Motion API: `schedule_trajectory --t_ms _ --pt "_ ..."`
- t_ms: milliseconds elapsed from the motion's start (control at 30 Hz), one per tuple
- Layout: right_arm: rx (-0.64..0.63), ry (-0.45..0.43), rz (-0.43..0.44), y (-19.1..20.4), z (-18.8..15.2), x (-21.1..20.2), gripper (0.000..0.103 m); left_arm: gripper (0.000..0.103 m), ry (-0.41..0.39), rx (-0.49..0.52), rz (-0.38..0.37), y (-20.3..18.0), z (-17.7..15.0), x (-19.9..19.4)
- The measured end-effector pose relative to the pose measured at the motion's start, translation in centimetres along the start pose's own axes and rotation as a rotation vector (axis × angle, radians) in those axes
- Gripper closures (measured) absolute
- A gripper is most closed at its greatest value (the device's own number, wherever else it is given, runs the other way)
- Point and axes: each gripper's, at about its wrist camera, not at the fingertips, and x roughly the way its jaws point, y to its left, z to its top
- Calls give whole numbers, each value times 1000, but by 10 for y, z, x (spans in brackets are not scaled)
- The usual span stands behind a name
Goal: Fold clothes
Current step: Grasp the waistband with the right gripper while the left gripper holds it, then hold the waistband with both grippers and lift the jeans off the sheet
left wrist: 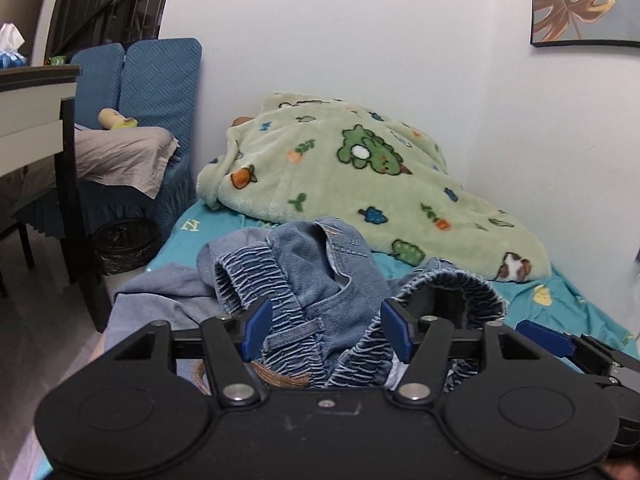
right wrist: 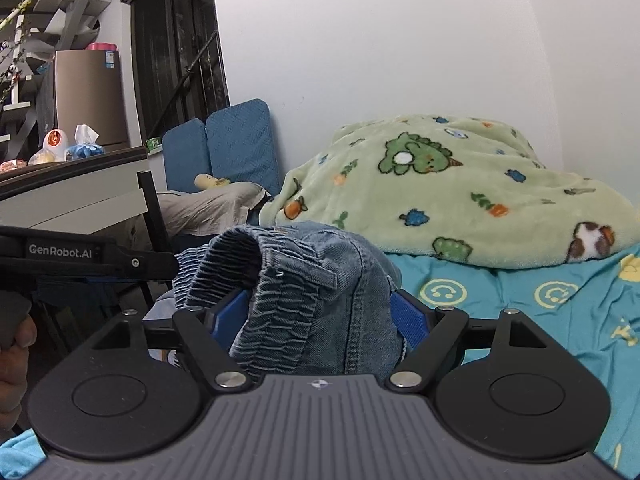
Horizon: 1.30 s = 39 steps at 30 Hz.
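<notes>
My left gripper [left wrist: 326, 332] sits low with its blue pads [left wrist: 256, 330] spread wide apart. My right gripper [right wrist: 320, 318] is level beside it, jaws also parted, though how far is hard to judge. A hand [right wrist: 14, 364] grips the left handle.

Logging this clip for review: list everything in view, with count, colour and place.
jeans: one, blue denim, bunched on the bed's near edge
blanket: one, pale green with cartoon prints, heaped against the wall
bedsheet: one, turquoise with smiley prints, covering the bed
chairs: two, blue covers, beside the bed
picture: one, gold leaf, on the wall
tissue pack: one, blue, on the table
left tool: open around the elastic waistband
right tool: open around the denim
</notes>
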Motion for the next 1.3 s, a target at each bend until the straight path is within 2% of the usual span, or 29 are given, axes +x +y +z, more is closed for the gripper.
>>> schedule_trajectory --t_ms 200,300,367,467,667,867,967,1100,1300 --pt "37 15 -16 -7 -3 5 25 46 8 -41 54 3 1 3" --pt "53 24 -27 -10 -3 6 33 45 12 -41 71 1 2 7" --pt "63 30 -34 -12 -3 7 48 45 15 -39 82 -1 2 9" --pt "79 39 -45 -15 -4 8 61 45 19 -36 97 -4 2 13" --pt "112 52 -84 -23 -6 8 79 45 20 -35 116 -12 -1 21" --pt "184 70 -148 -40 -11 8 89 45 25 -23 120 -20 -3 26" --pt "269 94 -194 -58 -22 10 93 45 29 -24 110 -24 -1 27" --pt "404 152 -244 -86 -43 13 93 45 34 -26 96 -29 1 28" --pt "499 202 -257 -106 -65 12 91 45 39 -39 75 -35 5 28"
